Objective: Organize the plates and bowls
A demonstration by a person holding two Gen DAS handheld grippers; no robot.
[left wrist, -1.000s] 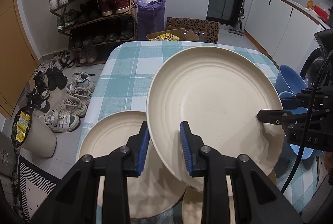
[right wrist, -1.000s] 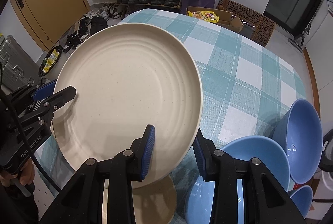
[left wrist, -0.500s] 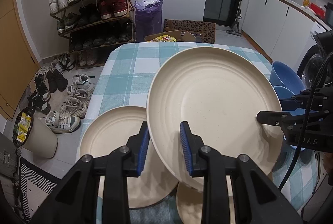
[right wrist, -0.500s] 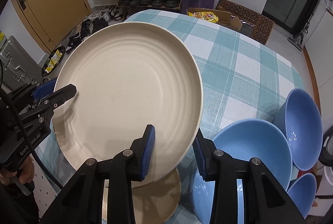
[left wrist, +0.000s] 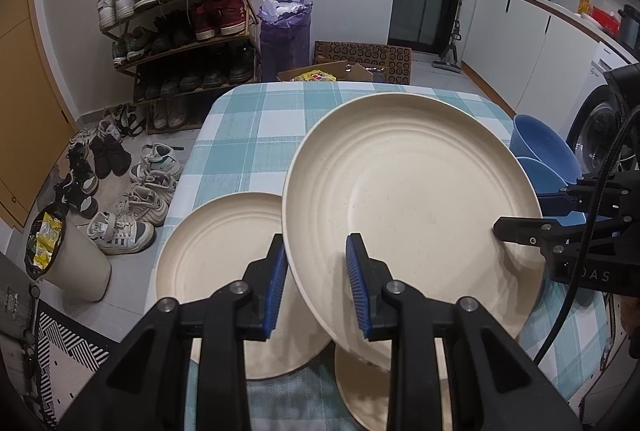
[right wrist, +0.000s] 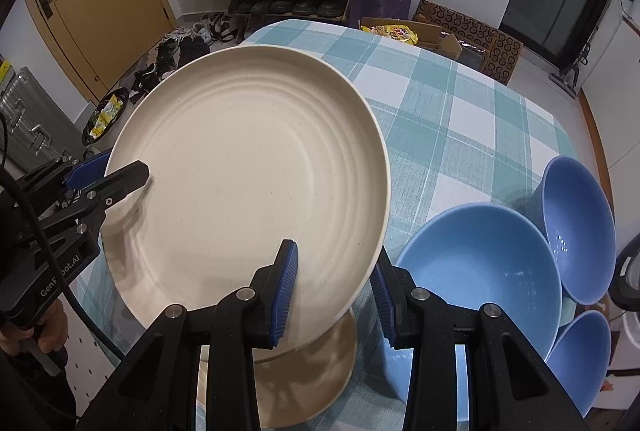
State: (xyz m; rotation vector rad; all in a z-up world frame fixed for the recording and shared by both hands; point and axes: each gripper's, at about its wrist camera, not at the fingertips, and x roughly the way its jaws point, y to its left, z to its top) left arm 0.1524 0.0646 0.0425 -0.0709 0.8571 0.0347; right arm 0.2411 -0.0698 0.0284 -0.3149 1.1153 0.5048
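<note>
A large cream plate (left wrist: 408,191) (right wrist: 248,183) hangs tilted above the checked table, held at two places on its rim. My left gripper (left wrist: 316,255) is shut on its near-left rim, one pad above and one below. It also shows at the left of the right wrist view, the left gripper (right wrist: 116,175). My right gripper (right wrist: 334,263) is shut on the opposite rim and shows in the left wrist view as the right gripper (left wrist: 516,227). A second cream plate (left wrist: 224,255) lies on the table below, and a third cream plate (right wrist: 316,371) lies under the held one.
Three blue bowls sit at the table's right: a big bowl (right wrist: 480,271), a tall bowl (right wrist: 576,223) and a small bowl (right wrist: 580,351). The checked tablecloth (right wrist: 460,103) stretches beyond. A shoe rack (left wrist: 176,19), loose shoes and a bin (left wrist: 68,263) stand left of the table.
Both grippers have carried the held plate a little back toward the table's near edge; the plates and bowls below now sit farther up in both views. Both grips are unchanged.
</note>
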